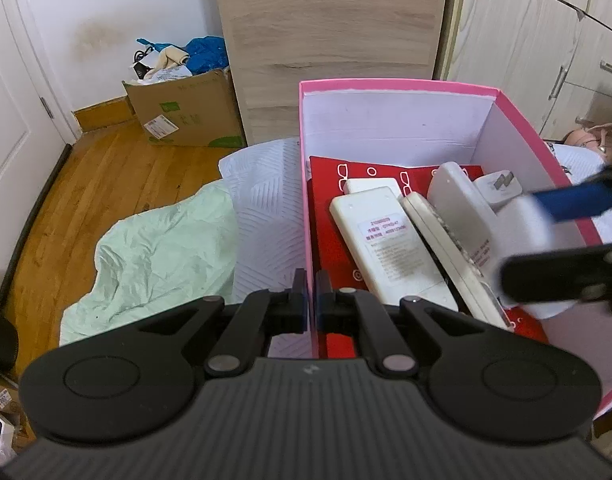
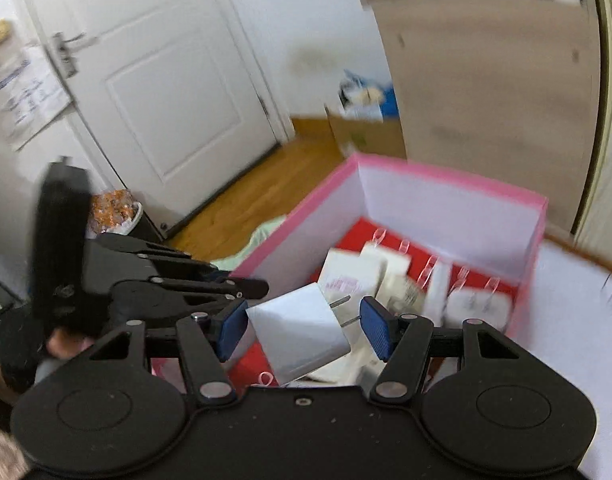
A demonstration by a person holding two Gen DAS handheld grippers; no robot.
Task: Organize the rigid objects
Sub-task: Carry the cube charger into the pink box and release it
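Observation:
A pink box (image 1: 393,85) with a red lining holds several white remotes and chargers, among them a long white remote (image 1: 381,240) and a plug adapter (image 1: 497,188). My left gripper (image 1: 310,292) is shut on the box's near left wall. My right gripper (image 2: 302,330) hangs over the box (image 2: 306,220) with its jaws apart around a white charger block (image 2: 302,332); only the left pad seems to touch it. In the left wrist view the right gripper (image 1: 561,236) and that charger (image 1: 521,232) are blurred at the right.
The box sits on a white quilted bed cover (image 1: 262,200) beside a pale green sheet (image 1: 158,248). A cardboard box (image 1: 186,112) full of clutter stands on the wooden floor by a wood cabinet (image 1: 329,32). A white door (image 2: 154,80) is at the left.

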